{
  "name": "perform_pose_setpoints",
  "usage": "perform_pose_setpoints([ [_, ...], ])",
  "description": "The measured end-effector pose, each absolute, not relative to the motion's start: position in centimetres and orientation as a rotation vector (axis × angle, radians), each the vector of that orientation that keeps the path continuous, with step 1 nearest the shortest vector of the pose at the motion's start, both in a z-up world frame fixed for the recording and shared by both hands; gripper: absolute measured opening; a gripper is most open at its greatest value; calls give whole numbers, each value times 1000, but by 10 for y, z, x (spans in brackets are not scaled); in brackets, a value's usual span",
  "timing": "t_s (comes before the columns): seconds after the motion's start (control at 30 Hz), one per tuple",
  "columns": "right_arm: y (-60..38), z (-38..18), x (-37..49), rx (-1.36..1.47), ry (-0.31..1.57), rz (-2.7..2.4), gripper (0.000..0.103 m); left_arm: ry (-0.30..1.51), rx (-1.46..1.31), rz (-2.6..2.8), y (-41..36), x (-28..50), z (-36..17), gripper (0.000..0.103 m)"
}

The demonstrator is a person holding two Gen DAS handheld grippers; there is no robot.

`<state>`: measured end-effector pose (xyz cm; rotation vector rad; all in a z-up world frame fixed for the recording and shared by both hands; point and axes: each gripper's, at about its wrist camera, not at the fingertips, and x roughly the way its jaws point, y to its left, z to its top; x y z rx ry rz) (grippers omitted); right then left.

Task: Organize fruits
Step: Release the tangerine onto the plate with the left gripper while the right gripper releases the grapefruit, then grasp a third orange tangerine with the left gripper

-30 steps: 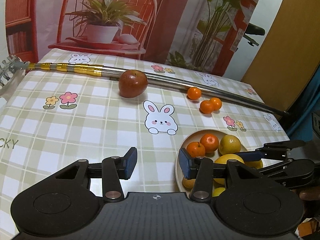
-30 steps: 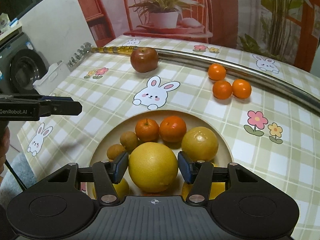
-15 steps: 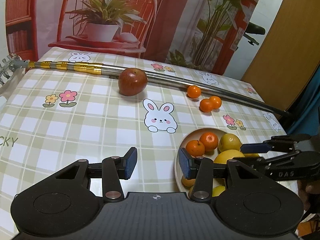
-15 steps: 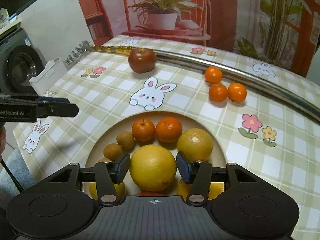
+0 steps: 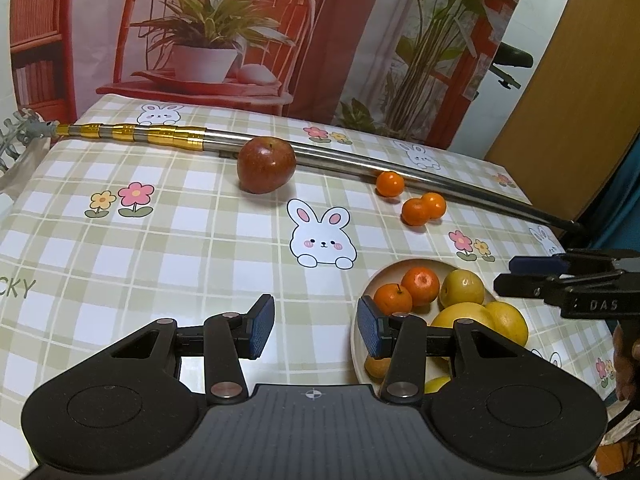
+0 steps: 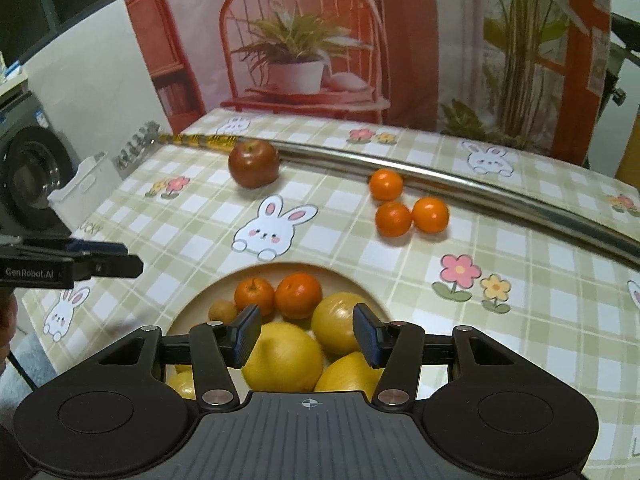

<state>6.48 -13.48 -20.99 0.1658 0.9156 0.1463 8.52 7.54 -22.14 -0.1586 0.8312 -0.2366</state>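
A beige plate (image 6: 200,300) (image 5: 380,276) holds two tangerines, a big yellow grapefruit (image 6: 282,356), yellow citrus and small brown fruits. A red apple (image 5: 266,164) (image 6: 253,163) lies loose at the back, against a metal pole. Three loose tangerines (image 5: 416,211) (image 6: 394,219) lie right of it. My left gripper (image 5: 316,330) is open and empty above the cloth, left of the plate. My right gripper (image 6: 306,334) is open and empty, raised above the grapefruit.
A long metal pole (image 5: 360,162) with a gold handle crosses the back of the table. A white box (image 6: 86,186) and a washing machine (image 6: 24,176) stand off the left edge. A printed backdrop hangs behind the table.
My right gripper has risen and pulled back from the grapefruit, which stays in the plate. My left gripper has lifted and backed off slightly.
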Motion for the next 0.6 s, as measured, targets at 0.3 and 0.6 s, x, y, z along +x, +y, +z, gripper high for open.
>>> perform_pose_setpoints([
  [0.3, -155, -203, 70, 171, 875, 97, 48, 810, -125, -266, 61, 104, -210, 48],
  [0.6, -194, -199, 81, 186, 826, 27, 48, 787, -38, -377, 7, 150, -200, 48],
])
